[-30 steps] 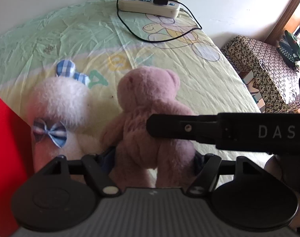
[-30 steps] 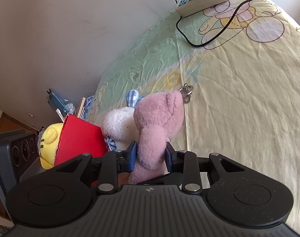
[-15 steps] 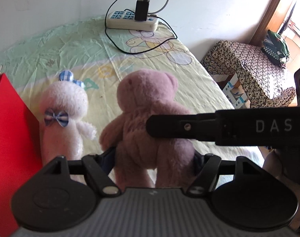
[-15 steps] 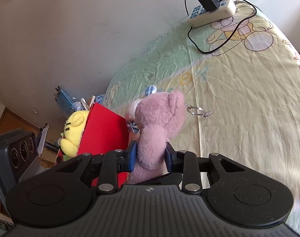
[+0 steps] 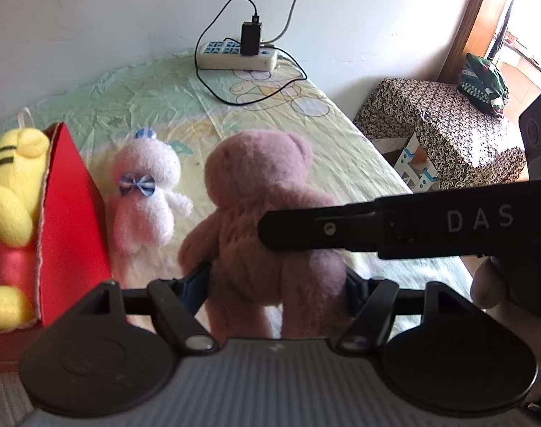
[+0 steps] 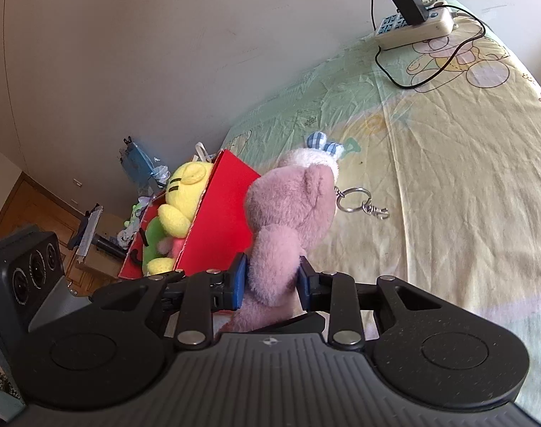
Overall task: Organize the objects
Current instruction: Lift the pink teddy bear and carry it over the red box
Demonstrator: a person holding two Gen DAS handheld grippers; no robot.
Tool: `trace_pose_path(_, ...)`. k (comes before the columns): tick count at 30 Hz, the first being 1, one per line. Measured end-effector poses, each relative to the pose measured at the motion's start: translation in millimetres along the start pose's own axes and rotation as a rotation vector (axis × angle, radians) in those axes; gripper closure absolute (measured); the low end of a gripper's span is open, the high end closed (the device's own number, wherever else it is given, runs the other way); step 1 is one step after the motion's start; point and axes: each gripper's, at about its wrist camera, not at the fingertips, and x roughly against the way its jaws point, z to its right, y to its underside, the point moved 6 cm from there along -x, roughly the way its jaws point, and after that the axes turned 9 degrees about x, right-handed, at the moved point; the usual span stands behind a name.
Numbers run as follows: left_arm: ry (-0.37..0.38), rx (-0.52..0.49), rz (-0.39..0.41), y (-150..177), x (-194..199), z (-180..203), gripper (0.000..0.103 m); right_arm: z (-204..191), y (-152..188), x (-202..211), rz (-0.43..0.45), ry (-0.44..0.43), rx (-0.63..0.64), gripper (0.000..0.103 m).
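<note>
Together both sets of jaws clamp the pink bear (image 5: 266,213) between them.

A home bedroom. A bed (image 5: 341,163) with a wrinkled, cartoon-printed sheet fills the middle, pushed against a plain white wall (image 5: 92,17). At 12 o'clock on the bed lies a power strip (image 5: 234,58) with a charger plugged in. At 2 o'clock stands a low piece of furniture under a patterned cloth (image 5: 448,124), beside a wooden door frame (image 5: 466,25). Plush toys (image 5: 145,192) lie on the sheet at 10 o'clock.
</note>
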Motion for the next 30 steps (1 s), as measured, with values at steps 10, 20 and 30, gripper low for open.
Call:
trace_pose_path(10,-0.006,-0.026,0.075,17.7,51.9,-21.1,0.033,-50.5,15.3,-12.5,0.0,-0.034,0.032,0.075)
trace_pose_path(20,0.077,-0.067,0.127,17.4,97.4,-67.5,0.033,-106.9,15.6,-26.4,0.064,-0.02,0.02,0.076)
trace_pose_path(30,0.1,-0.138,0.282,1.3,155.3,-111.1,0.033,-174.9,-3.8,-35.3,0.187,-0.022,0.112,0.076)
